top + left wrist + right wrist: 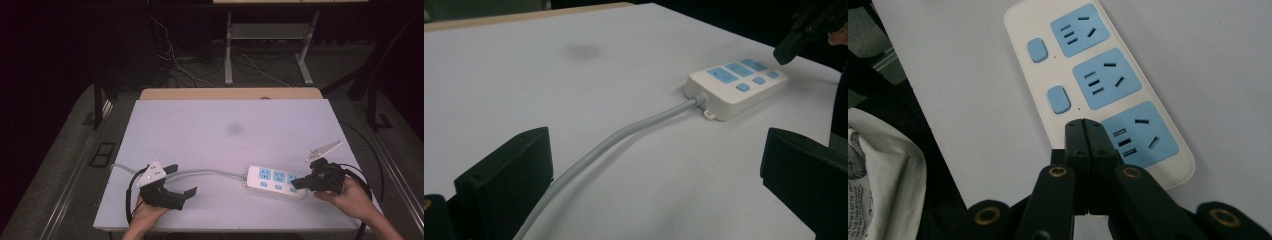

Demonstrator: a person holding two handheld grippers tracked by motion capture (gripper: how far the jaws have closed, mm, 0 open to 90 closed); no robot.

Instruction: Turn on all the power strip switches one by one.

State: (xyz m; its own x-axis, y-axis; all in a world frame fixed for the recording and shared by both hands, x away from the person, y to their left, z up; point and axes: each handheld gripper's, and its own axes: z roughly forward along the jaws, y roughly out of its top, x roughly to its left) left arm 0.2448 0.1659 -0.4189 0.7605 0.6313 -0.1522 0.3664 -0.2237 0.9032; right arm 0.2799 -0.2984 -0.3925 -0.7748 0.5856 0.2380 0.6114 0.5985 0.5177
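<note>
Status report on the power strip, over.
Right gripper shut, tip over the strip's end switch. Left gripper open astride the cord. Nothing blocking.

1. On the white power strip (1098, 85), no brand, word or number can be read; its blue socket faces and blue buttons carry no lettering.
2. At the left edge of the right gripper view, a white cloth (878, 170) has small dark print, but it is too blurred to read.
3. The white table (200, 130) bears no label or sign.
</note>
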